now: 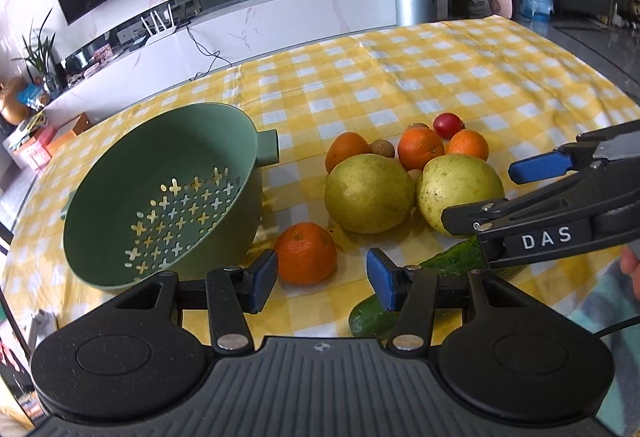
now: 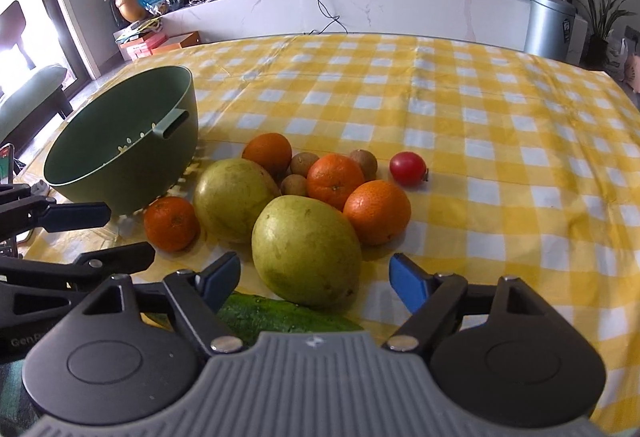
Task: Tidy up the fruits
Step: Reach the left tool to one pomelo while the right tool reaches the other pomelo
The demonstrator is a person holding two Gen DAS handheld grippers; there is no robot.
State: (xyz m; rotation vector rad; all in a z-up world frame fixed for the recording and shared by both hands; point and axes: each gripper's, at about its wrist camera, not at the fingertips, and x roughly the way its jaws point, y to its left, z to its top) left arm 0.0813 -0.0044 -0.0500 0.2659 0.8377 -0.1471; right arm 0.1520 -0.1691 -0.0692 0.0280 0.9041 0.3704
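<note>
The empty green perforated plastic colander (image 1: 160,193) sits left of the fruit pile. The right gripper (image 2: 316,283), wide open and empty, should straddle the near yellow-green pear-like fruit (image 2: 306,251) squarely; the left gripper (image 1: 322,277), half open and empty, frames the lone orange mandarin (image 1: 307,253). The dark green cucumber (image 2: 280,317) is mostly hidden.

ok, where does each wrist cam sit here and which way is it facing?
Left wrist: on the left gripper, angled down at the lone orange beside the green colander; own fingers show, and the right gripper enters at right.
Right wrist: on the right gripper, angled down at the nearest pomelo; own fingers show, and the left gripper enters at left.
Shared: colander, fruit pile, cucumber, checked tablecloth.
</note>
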